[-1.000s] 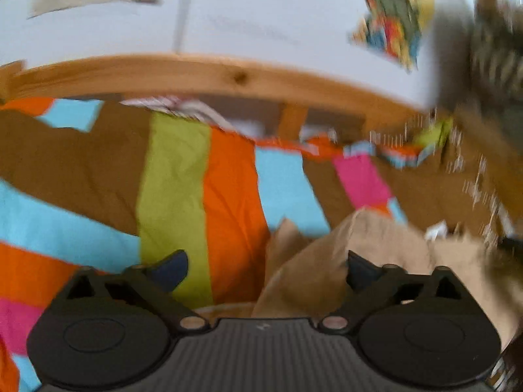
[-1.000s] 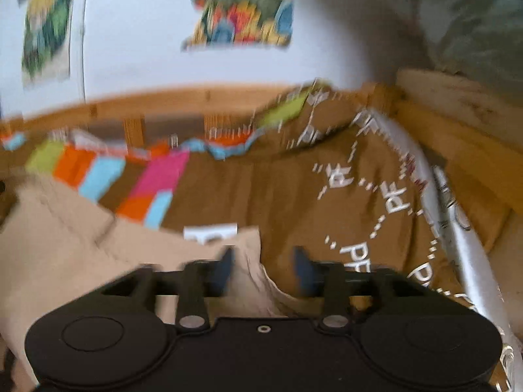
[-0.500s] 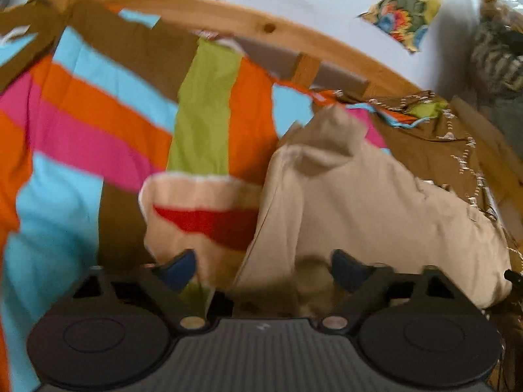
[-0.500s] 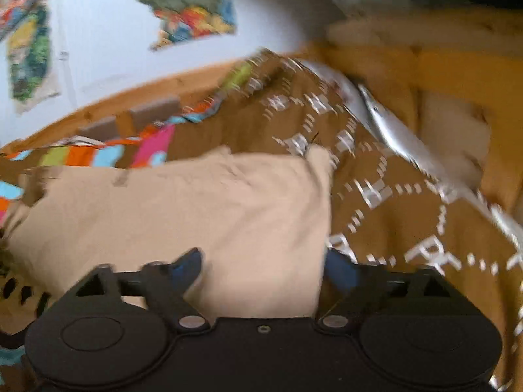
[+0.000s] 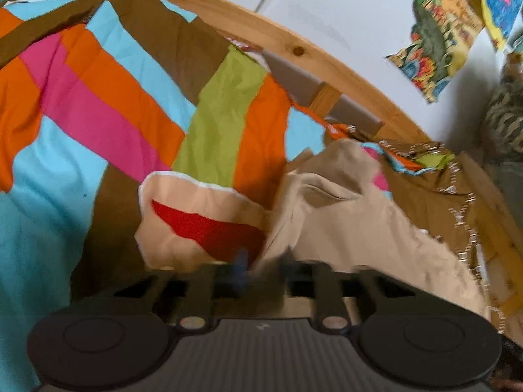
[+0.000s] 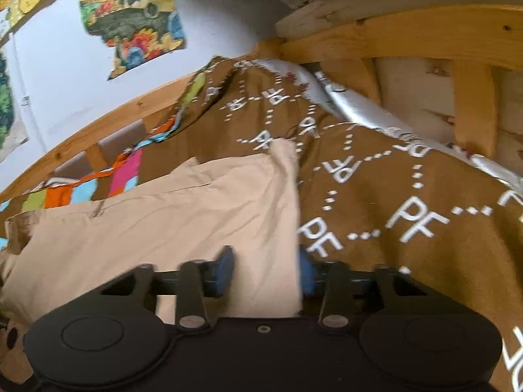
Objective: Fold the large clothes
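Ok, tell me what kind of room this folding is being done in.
Most likely a child's bedroom. The beige garment lies on a bed with a pine frame, over a bright striped duvet, and colourful cartoon posters hang on the white wall.

The left black plastic two-finger gripper (image 5: 261,269) has a ribbed dark-grey centre panel flanked by two round black discs, with a small pale mark near the panel's top edge. Two silver rivets pin its black linkage bars, and its blue-padded fingertips (image 5: 241,263) are blurred. The right black plastic gripper (image 6: 263,269) matches (smooth centre, one small screw hole), with clearer blue pads (image 6: 222,269).
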